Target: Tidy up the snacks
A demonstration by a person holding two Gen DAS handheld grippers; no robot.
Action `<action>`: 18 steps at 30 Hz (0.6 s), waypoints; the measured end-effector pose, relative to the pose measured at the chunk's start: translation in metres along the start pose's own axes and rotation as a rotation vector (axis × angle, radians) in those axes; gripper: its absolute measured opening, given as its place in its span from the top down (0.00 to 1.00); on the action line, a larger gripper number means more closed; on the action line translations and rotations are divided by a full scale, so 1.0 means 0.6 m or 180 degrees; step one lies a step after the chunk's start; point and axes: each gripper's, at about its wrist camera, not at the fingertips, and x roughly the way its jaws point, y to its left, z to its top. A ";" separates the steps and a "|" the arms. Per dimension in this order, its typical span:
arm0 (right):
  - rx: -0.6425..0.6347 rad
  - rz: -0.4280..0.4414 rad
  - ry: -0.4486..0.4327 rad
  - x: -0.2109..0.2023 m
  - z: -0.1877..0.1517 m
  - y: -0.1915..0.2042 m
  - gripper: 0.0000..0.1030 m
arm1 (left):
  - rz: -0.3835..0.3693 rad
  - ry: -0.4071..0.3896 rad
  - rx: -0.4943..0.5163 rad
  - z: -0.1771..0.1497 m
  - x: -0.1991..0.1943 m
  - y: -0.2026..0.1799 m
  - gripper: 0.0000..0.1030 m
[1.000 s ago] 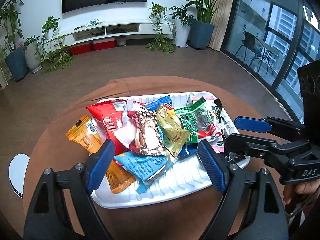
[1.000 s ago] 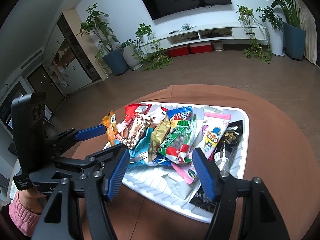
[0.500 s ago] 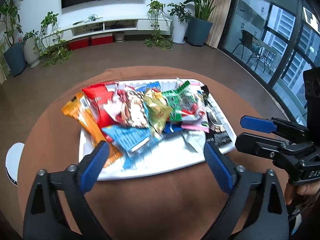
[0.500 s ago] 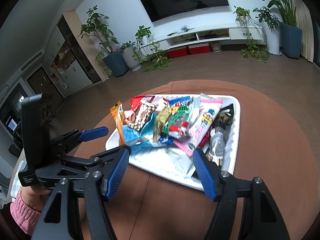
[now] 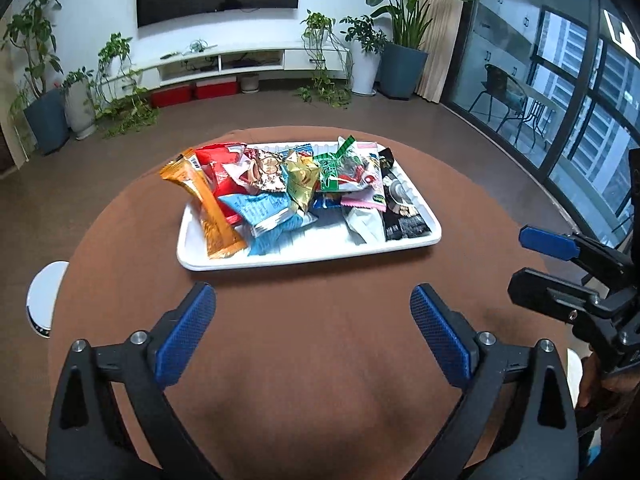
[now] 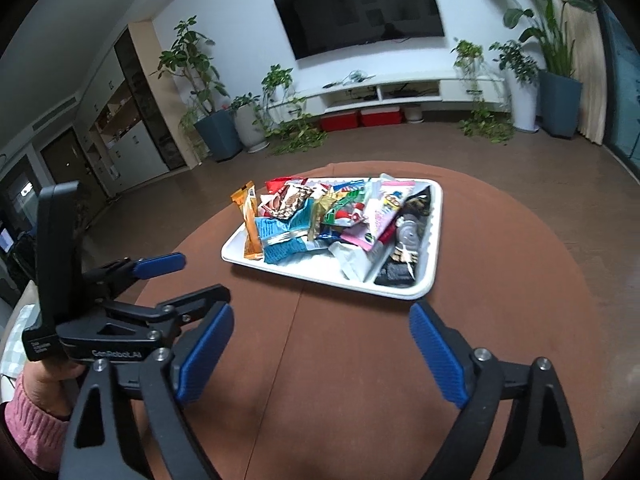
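A white tray on the round brown table holds a pile of snack packets: an orange bar, a red bag, a light blue packet, a gold one, a green one and a black one. The tray also shows in the right wrist view. My left gripper is open and empty, above the table well short of the tray. My right gripper is open and empty, also short of the tray.
The round brown table has bare surface between the grippers and the tray. A white stool stands at its left edge. Potted plants and a TV shelf line the far wall; glass doors are at the right.
Both grippers have pulled back and away from the tray, which now looks smaller and farther. Both stay open and empty. The snacks have not moved.
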 end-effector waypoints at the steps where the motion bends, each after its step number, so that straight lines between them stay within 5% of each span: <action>1: -0.0001 -0.0020 -0.0016 -0.008 -0.005 0.002 0.10 | 0.0019 -0.0010 0.0027 -0.004 -0.009 -0.004 0.02; 18: -0.0056 -0.0308 -0.0233 -0.068 -0.064 0.038 0.02 | 0.0106 -0.0166 0.0308 -0.076 -0.100 -0.070 0.00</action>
